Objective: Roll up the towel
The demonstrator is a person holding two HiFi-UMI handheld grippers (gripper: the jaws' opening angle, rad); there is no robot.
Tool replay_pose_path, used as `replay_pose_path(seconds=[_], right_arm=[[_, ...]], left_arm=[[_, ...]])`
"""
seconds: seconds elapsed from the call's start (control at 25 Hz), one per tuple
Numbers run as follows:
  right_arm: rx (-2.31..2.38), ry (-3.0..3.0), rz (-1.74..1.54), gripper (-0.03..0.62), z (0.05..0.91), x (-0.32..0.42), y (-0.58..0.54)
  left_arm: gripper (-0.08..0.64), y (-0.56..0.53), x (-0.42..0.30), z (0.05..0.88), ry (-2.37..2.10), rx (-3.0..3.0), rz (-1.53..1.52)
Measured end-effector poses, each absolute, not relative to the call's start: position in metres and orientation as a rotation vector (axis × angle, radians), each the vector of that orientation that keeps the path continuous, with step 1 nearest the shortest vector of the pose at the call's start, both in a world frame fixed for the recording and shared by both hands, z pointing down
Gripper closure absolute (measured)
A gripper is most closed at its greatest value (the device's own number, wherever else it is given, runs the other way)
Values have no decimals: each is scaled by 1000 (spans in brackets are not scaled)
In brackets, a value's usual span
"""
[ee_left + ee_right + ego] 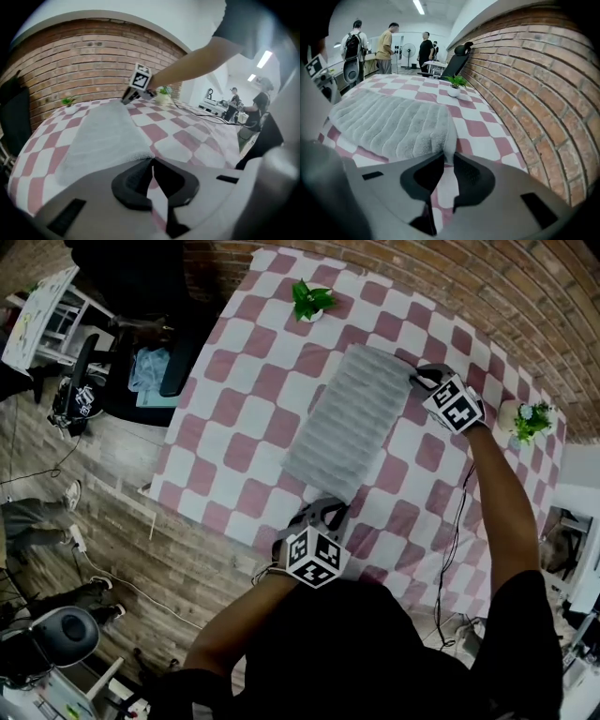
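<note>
Checkered table [234, 409]: left gripper [151, 161] and right gripper [447, 157] pinch towel [352, 418] corners

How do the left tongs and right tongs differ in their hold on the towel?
The left tongs pinch the towel at its near corner; the right tongs pinch its far corner, beside the brick wall. The left jaws look fully together; the right jaws keep a slight gap around the fabric. Both are shut on the same long edge of the flat, unrolled towel.
</note>
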State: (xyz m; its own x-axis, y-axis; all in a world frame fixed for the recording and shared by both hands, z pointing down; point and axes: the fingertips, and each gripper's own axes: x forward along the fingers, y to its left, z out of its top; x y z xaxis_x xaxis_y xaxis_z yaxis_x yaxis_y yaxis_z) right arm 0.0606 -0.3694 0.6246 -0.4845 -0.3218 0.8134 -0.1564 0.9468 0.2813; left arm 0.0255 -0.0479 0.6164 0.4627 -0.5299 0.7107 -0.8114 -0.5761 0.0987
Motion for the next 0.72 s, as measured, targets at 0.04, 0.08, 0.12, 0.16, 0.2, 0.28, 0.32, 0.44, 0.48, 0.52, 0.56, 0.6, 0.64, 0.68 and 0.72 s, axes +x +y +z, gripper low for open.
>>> replay_pose_path(seconds=[0.04,0.08,0.12,0.16,0.2,0.28,0.32,0.44,0.48,0.52,0.56,0.6,0.64,0.68,0.72], right_arm=[[360,-2071,-226,526,625,60,-376],[388,-2060,-241,522,626,61,-382],[417,-2051,-247,512,627,62,-387],[448,-2047,-245,469,628,65,-390],[481,-2050,-241,403,627,69,-391],[550,-2082,-233,378,617,80,-387],[572,-2116,-225,374,610,87,-381],[528,-2291,-215,374,580,96,-334],[469,-2365,-223,374,569,96,-307],[394,-2434,-236,374,558,95,-276],[313,-2494,-250,374,547,94,-242],[235,-2545,-263,374,539,93,-209],[161,-2577,-274,374,533,92,-178],[96,-2582,-287,374,532,91,-149],[43,-2564,-299,374,535,89,-122]], left_arm=[[548,-53,45,613,-1097,2329,891],[548,-59,63,612,-1078,2354,888],[546,-63,78,612,-1061,2366,888],[542,-65,90,613,-1046,2368,893],[537,-65,98,615,-1031,2365,903],[493,-56,105,621,-999,2353,928],[451,-48,103,624,-985,2345,933],[374,-26,86,615,-1005,2357,896],[374,-21,76,607,-1043,2378,877],[379,-18,65,597,-1093,2402,863],[380,-18,52,588,-1146,2426,857],[380,-19,39,579,-1197,2449,864],[380,-22,26,573,-1239,2472,887],[379,-24,13,570,-1264,2497,932],[375,-26,2,571,-1266,2527,1003]])
